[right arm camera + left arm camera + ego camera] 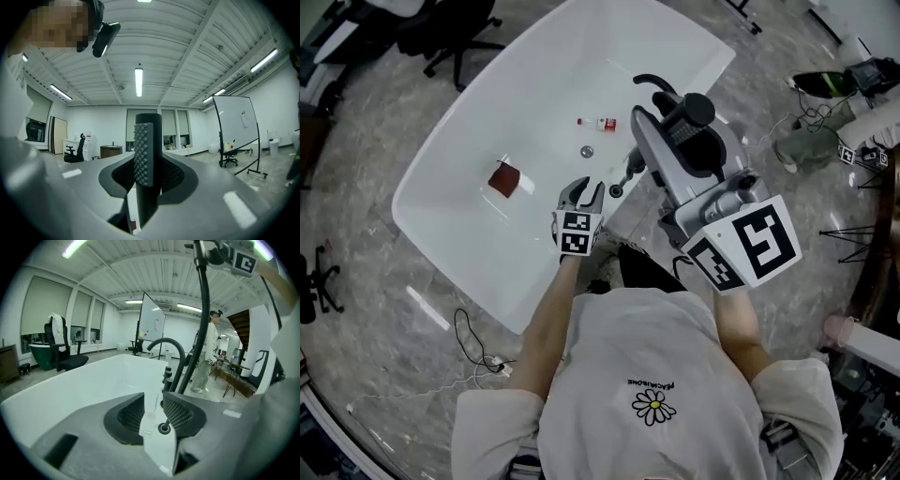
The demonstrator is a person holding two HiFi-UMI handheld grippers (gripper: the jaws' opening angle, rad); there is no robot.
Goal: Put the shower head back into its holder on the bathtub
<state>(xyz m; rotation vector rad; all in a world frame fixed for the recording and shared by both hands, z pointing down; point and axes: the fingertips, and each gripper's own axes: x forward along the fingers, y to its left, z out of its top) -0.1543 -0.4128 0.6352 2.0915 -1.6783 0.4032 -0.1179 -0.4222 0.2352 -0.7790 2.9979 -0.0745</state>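
My right gripper (pixel 670 127) is shut on the black shower head (pixel 694 112) and holds it above the rim of the white bathtub (pixel 469 159), near the black curved faucet (pixel 654 84). In the right gripper view the shower head (pixel 145 154) stands upright between the jaws of that gripper (pixel 147 173), nubbed face toward the camera. My left gripper (pixel 583 194) is open at the tub rim beside the small black ring holder (pixel 617 191). In the left gripper view the holder (pixel 163 428) lies between the open jaws of the left gripper (pixel 153 411). From behind the right pad the hose (pixel 202 324) climbs.
In the tub lie a dark red object (pixel 503 178), a small red and white bottle (pixel 602 123) and the drain (pixel 587 150). Office chairs (pixel 450 37) stand beyond the tub, cables (pixel 478 347) trail on the floor. A person (pixel 206 357) stands beyond the faucet (pixel 164 345).
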